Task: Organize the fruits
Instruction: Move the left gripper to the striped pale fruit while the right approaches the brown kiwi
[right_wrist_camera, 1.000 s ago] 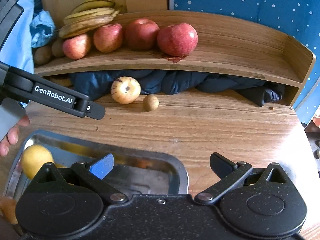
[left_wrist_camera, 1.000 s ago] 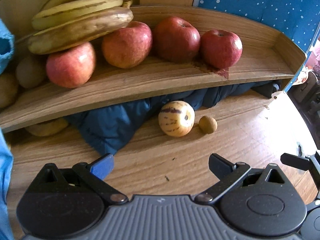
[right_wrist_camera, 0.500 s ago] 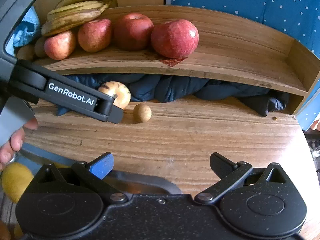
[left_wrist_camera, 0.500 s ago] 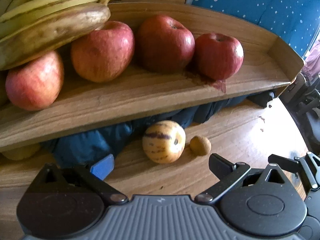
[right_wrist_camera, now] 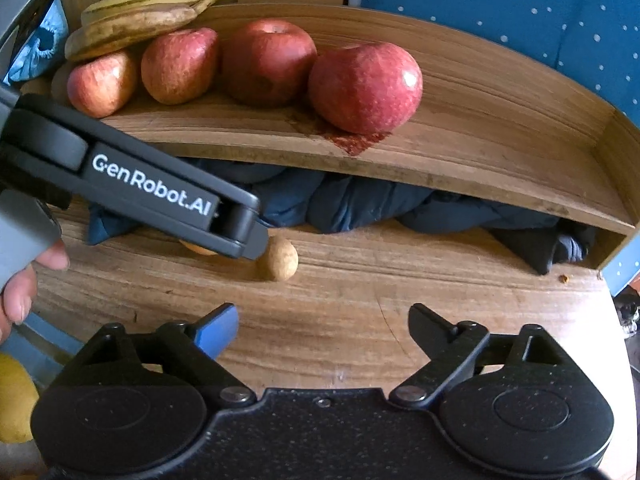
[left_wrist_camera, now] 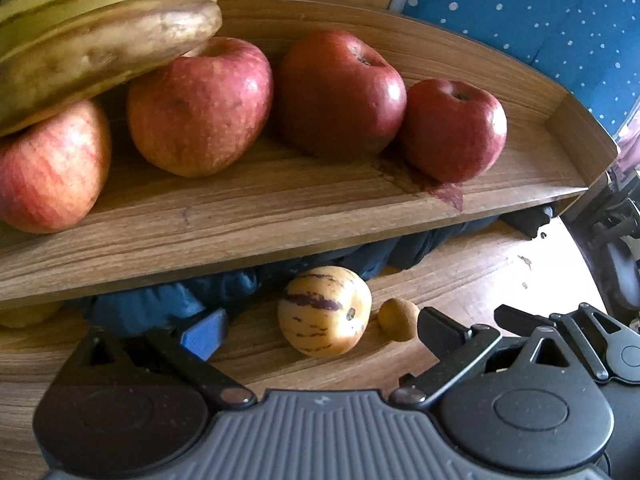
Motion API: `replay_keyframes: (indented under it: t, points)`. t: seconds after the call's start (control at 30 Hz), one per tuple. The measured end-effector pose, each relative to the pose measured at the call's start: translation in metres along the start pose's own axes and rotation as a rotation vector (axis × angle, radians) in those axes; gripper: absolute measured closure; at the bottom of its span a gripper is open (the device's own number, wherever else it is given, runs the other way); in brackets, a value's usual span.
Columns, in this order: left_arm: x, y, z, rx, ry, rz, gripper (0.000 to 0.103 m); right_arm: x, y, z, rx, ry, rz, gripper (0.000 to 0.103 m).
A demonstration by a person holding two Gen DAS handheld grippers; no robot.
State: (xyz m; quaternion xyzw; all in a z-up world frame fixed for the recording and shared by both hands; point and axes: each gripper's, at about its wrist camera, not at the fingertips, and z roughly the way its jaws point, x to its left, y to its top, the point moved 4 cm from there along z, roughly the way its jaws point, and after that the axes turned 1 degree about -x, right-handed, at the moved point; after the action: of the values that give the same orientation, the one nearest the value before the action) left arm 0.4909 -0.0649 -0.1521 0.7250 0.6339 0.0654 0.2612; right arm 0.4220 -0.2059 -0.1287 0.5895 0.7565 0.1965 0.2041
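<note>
A yellow melon with purple stripes [left_wrist_camera: 325, 310] lies on the wooden table just under the front edge of the shelf [left_wrist_camera: 240, 216], with a small brown fruit [left_wrist_camera: 398, 319] at its right. My left gripper [left_wrist_camera: 320, 326] is open, with the melon between its fingers. In the right wrist view the left gripper's body hides most of the melon [right_wrist_camera: 198, 249]; the small brown fruit [right_wrist_camera: 278, 259] shows beside it. My right gripper [right_wrist_camera: 322, 330] is open and empty above the table. Several red apples [left_wrist_camera: 340, 92] and bananas [left_wrist_camera: 92, 48] sit on the shelf.
Dark blue cloth [right_wrist_camera: 344, 204] is bunched under the shelf behind the fruits. A metal tray edge [right_wrist_camera: 44, 350] and a yellow fruit [right_wrist_camera: 14, 400] show at the lower left of the right wrist view. A blue dotted wall [right_wrist_camera: 520, 12] stands behind.
My left gripper has moved forward toward the shelf, and the striped melon now lies between its fingers. My right gripper has also moved forward, away from the tray.
</note>
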Motion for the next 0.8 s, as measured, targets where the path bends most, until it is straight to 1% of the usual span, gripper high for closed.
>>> replay_keyframes:
  t: [0.13, 0.23, 0.3, 0.43, 0.57, 0.63, 0.77, 0.8]
  points:
    - [0.002, 0.001, 0.002, 0.006, 0.002, -0.009, 0.001, 0.002, 0.005, 0.004, -0.003, 0.005, -0.014, 0.022]
    - [0.003, 0.002, 0.003, 0.007, -0.005, -0.012, 0.005, 0.004, 0.008, 0.006, -0.002, 0.025, -0.017, 0.024]
    - [0.006, 0.001, 0.001, 0.011, -0.013, -0.013, 0.010, 0.006, 0.010, 0.007, -0.005, 0.032, -0.020, 0.026]
    - [0.003, 0.001, 0.002, 0.015, -0.027, -0.017, 0.017, 0.008, 0.014, 0.009, -0.004, 0.045, -0.028, 0.038]
    - [0.003, 0.001, 0.005, 0.015, -0.034, -0.021, 0.026, 0.011, 0.016, 0.011, -0.004, 0.052, -0.036, 0.046]
    - [0.004, 0.002, 0.005, 0.015, -0.036, -0.023, 0.030, 0.014, 0.017, 0.011, -0.004, 0.058, -0.043, 0.052]
    - [0.009, 0.002, 0.004, 0.013, -0.030, -0.030, 0.044, 0.019, 0.019, 0.012, -0.008, 0.065, -0.055, 0.059]
    - [0.010, 0.002, 0.004, 0.014, -0.030, -0.033, 0.045, 0.020, 0.019, 0.012, -0.009, 0.066, -0.058, 0.060]
